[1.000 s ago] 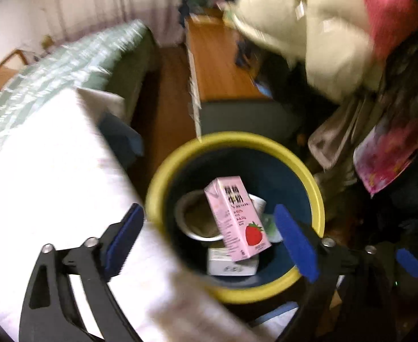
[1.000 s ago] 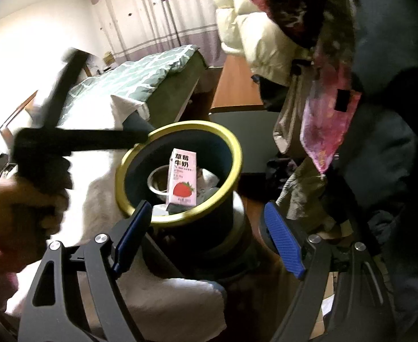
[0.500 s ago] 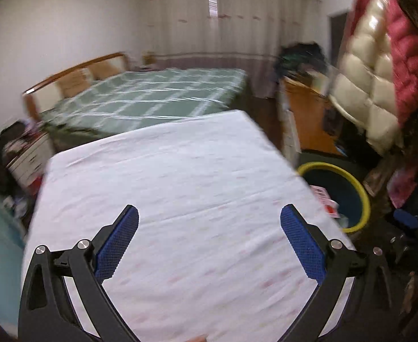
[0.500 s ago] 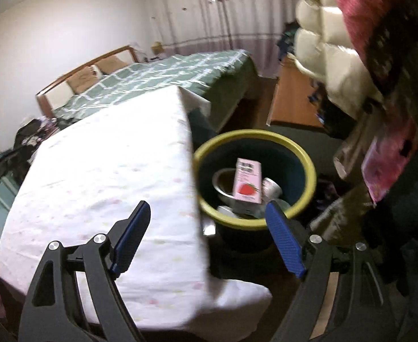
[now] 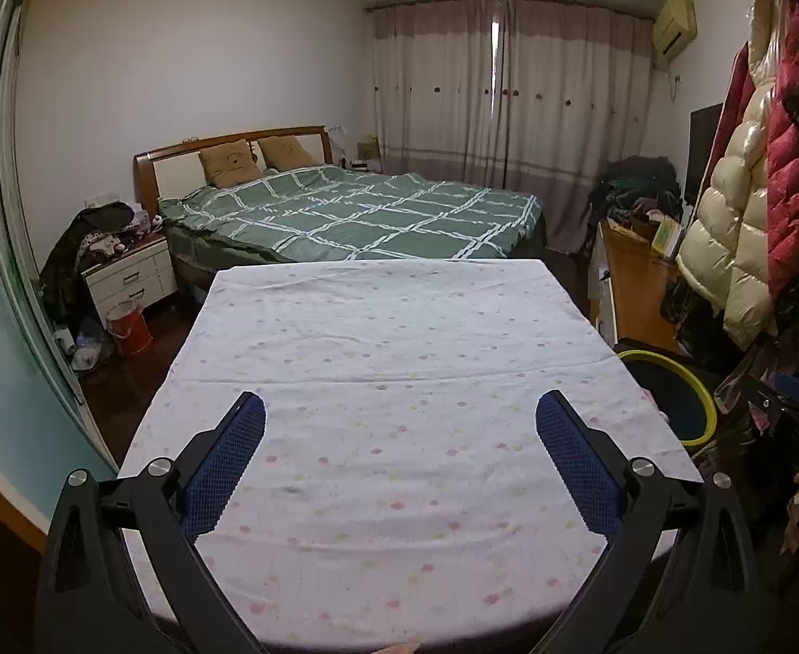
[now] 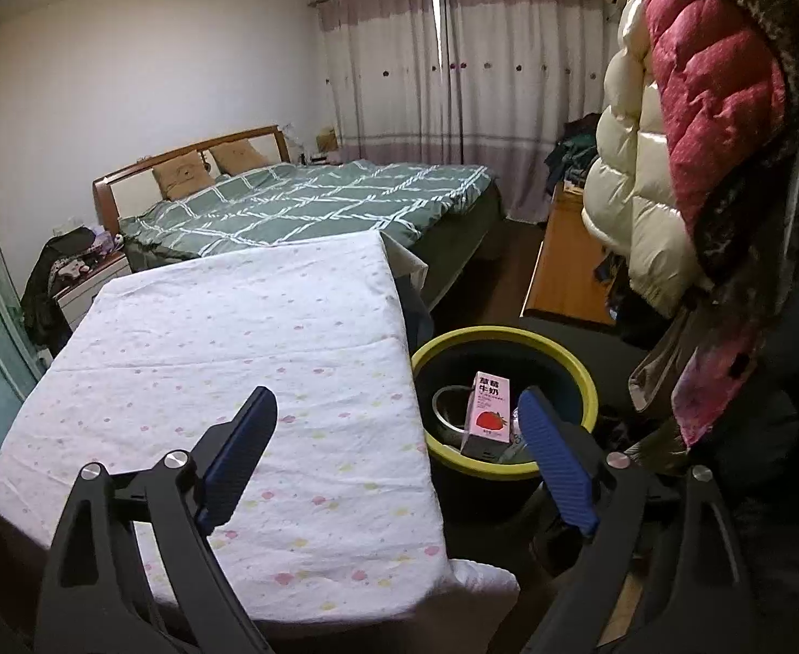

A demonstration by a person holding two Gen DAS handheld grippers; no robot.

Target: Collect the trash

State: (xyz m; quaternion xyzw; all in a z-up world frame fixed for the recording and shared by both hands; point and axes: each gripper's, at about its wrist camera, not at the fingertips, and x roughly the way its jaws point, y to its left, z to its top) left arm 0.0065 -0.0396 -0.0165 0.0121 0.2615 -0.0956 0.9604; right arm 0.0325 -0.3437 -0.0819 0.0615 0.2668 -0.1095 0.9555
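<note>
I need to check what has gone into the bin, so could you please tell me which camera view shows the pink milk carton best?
The right wrist view: the pink milk carton stands upright inside the yellow-rimmed bin, its strawberry face visible. The left wrist view shows only part of the bin's rim beside the table; the carton is hidden there.

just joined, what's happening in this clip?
A person with two handheld grippers is collecting trash in a bedroom. Both the left gripper and the right gripper are open and empty; the right one's jaws have just been opening wider. They hover over the cloth-covered table, where no trash is visible. The yellow-rimmed bin beside the table already holds a pink strawberry milk carton and other items.
</note>
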